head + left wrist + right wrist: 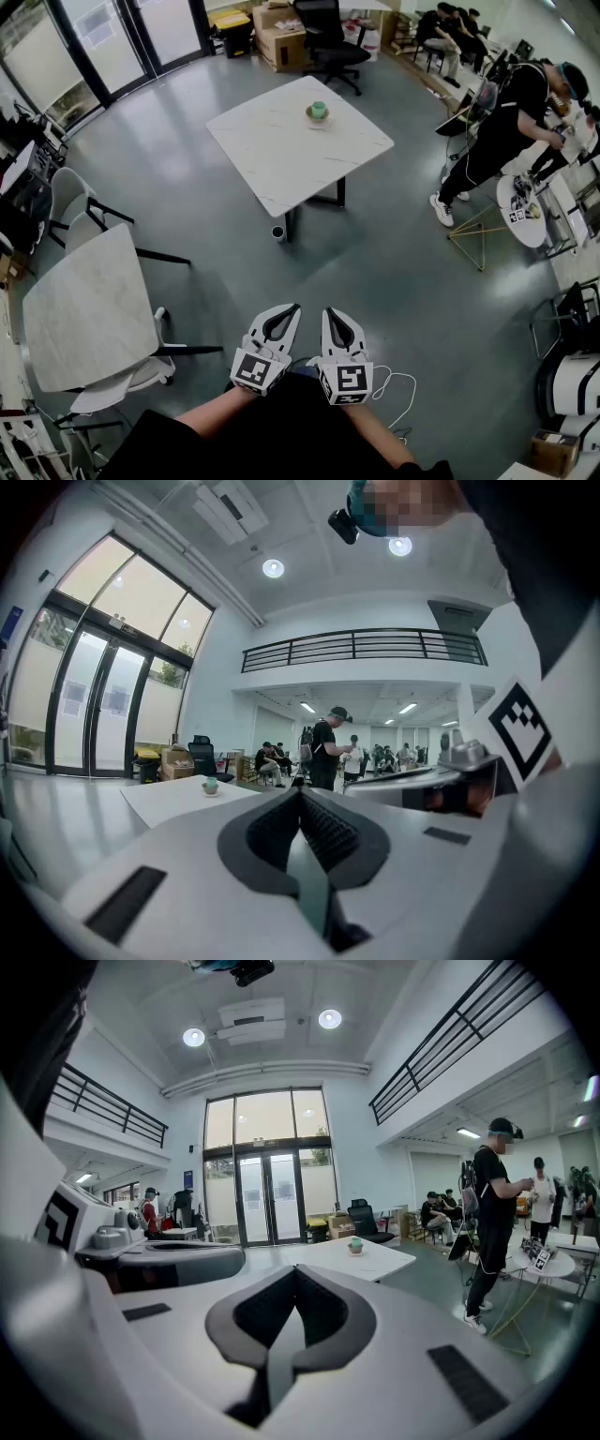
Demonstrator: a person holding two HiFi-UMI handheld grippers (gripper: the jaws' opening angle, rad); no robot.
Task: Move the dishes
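A small green cup on a saucer (319, 113) sits on the far white square table (281, 159), well ahead of both grippers. The same cup and saucer (210, 787) show small in the left gripper view, and the cup and saucer (355, 1247) appear small in the right gripper view too. My left gripper (293, 307) and right gripper (329, 311) are held side by side near my body over the grey floor. Both are shut with nothing between the jaws.
A marble-topped table (89, 305) with white chairs (80, 211) stands at the left. A person (506, 127) stands at the right by a small round table (525, 206). A black office chair (328, 42) and cardboard boxes (281, 37) are behind the far table.
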